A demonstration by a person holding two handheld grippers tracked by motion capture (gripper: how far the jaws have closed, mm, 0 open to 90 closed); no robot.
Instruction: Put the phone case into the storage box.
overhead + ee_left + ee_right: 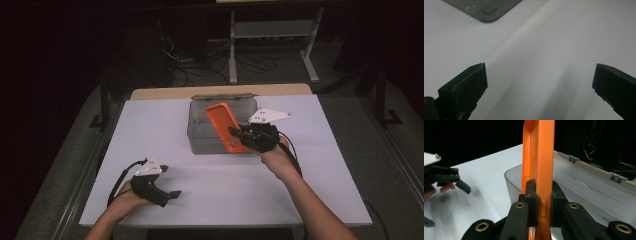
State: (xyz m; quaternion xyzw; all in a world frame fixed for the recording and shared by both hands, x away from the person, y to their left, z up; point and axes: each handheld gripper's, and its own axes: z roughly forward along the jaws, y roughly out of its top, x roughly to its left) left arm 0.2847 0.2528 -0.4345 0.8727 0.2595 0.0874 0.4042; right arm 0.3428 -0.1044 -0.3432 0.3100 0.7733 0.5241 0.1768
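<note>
Right hand-held gripper (541, 195) pinches orange phone case (540, 157) edge-on, buttons visible.

The orange phone case (539, 165) at frame centre looks like smooth, matt soft plastic, the grey box (200, 131) behind it clear smoky plastic, the white surface (210, 190) matt, the black fingers (532, 195) dull hard plastic.

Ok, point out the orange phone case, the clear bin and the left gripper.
orange phone case (223, 125), high view, its back face.
clear bin (200, 142), high view, its front wall.
left gripper (172, 194), high view, between its fingers.
</note>
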